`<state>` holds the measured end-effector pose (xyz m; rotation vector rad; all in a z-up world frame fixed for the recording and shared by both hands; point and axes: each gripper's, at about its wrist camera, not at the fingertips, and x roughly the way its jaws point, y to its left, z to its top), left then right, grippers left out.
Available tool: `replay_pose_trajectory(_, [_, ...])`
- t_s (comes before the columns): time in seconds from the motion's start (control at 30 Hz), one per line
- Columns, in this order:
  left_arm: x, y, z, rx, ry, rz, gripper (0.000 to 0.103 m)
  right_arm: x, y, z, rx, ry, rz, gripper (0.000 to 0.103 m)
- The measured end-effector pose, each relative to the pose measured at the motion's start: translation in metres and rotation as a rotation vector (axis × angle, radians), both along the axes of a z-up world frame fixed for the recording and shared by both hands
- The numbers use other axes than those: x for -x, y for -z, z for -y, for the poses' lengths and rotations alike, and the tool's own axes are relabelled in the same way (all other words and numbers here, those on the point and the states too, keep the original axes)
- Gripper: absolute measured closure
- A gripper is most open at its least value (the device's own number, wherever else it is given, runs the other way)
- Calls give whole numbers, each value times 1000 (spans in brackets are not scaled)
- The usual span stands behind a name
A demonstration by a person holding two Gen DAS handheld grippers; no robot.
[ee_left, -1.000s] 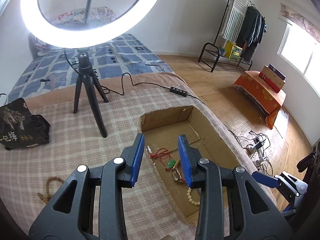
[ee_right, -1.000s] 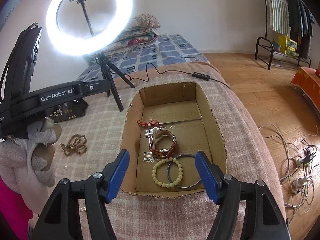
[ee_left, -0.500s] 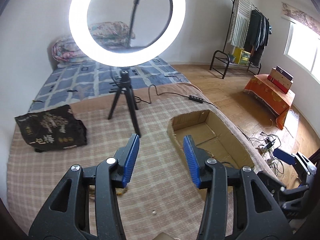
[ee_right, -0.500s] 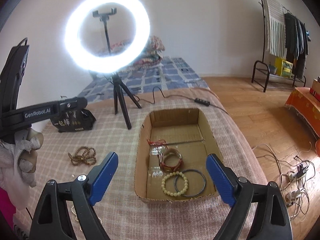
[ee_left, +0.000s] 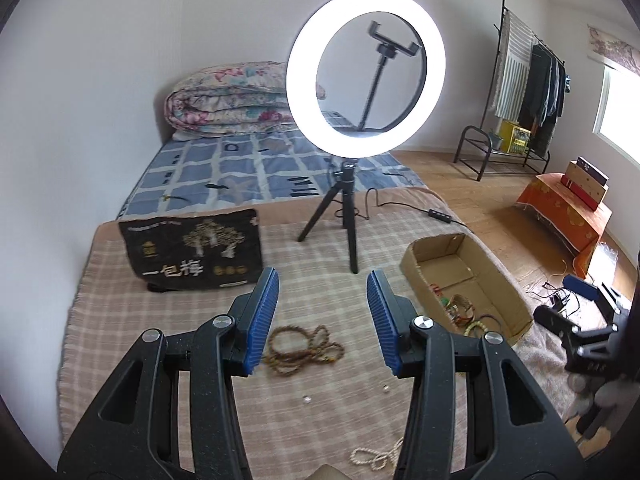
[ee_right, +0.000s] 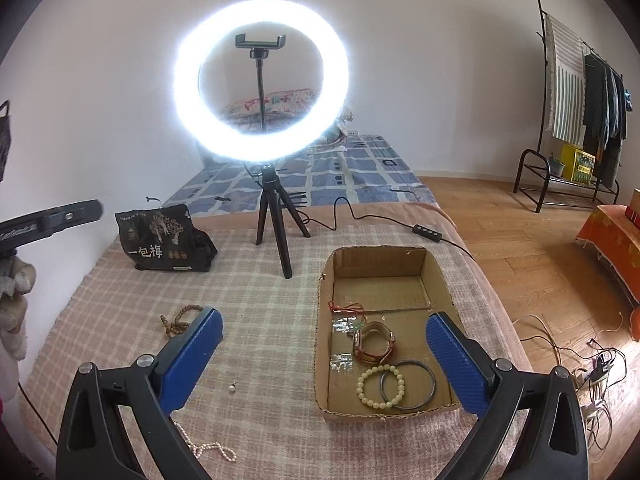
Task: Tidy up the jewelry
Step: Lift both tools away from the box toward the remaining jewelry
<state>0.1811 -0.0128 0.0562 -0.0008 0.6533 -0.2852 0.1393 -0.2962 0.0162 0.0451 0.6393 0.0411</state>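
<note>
Hovering over a bed spread with a checked blanket (ee_left: pixel 132 320), the left hand-held gripper (ee_left: pixel 322 320) had its two blue jaws spread apart with nothing between them. A long string of brown wooden beads (ee_left: pixel 304 346) lay bunched on the blanket directly beyond and just below that gap, its loops stretching mostly crosswise, from the left jaw toward the right. In the right wrist view the same beads (ee_right: pixel 178 318) sat off toward the bed's left edge, partly hidden behind the left jaw of the right hand-held gripper (ee_right: pixel 324 348), which was also wide open and empty. The left hand was therefore the nearer one, and the beads looked like its next pick.

A shallow cardboard box (ee_right: pixel 326 320) rested near the bed's right edge, well apart from the beads. It already held a red cord, a brown bracelet (ee_right: pixel 374 344), a cream bead bracelet (ee_right: pixel 380 386) and a thin dark bangle (ee_right: pixel 408 384).

A white pearl strand (ee_left: pixel 376 456) lay near the foot edge of the bed, and small loose beads sat between it and the brown string. A ring light (ee_left: pixel 365 72) on a tripod and a black bag (ee_left: pixel 192 250) stood farther up the bed.
</note>
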Motion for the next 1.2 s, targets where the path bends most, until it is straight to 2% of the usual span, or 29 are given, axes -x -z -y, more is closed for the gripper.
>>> replay_pose_trajectory(0.13, [11, 9, -28, -6, -22, -9, 56, 1, 3, -8, 61, -12, -9, 0])
replay_pose_trajectory(0.2, [14, 16, -37, -3, -25, -22, 56, 5, 9, -11, 52, -36, -25, 0])
replay_pose_trajectory(0.3, [17, 29, -47, 1, -17, -46, 56, 13, 20, -19, 11, -124, -58, 0])
replay_pose_trajectory(0.57, [12, 63, -56, 13, 20, -110, 56, 37, 60, -60, -8, -344, -151, 1])
replay_pose_trajectory(0.67, [8, 74, -58, 6, 38, -123, 56, 42, 81, -74, -30, -418, -201, 5])
replay_pose_trajectory(0.83, [0, 96, -51, -41, 96, -150, 56, 48, 114, -99, -4, -515, -254, 9])
replay_pose_trajectory(0.93, [-7, 109, -40, -92, 140, -159, 56, 47, 129, -108, -3, -563, -290, 21])
replay_pose_trajectory(1.2, [-31, 142, -13, -134, 239, -203, 56, 43, 156, -127, 52, -635, -321, 22])
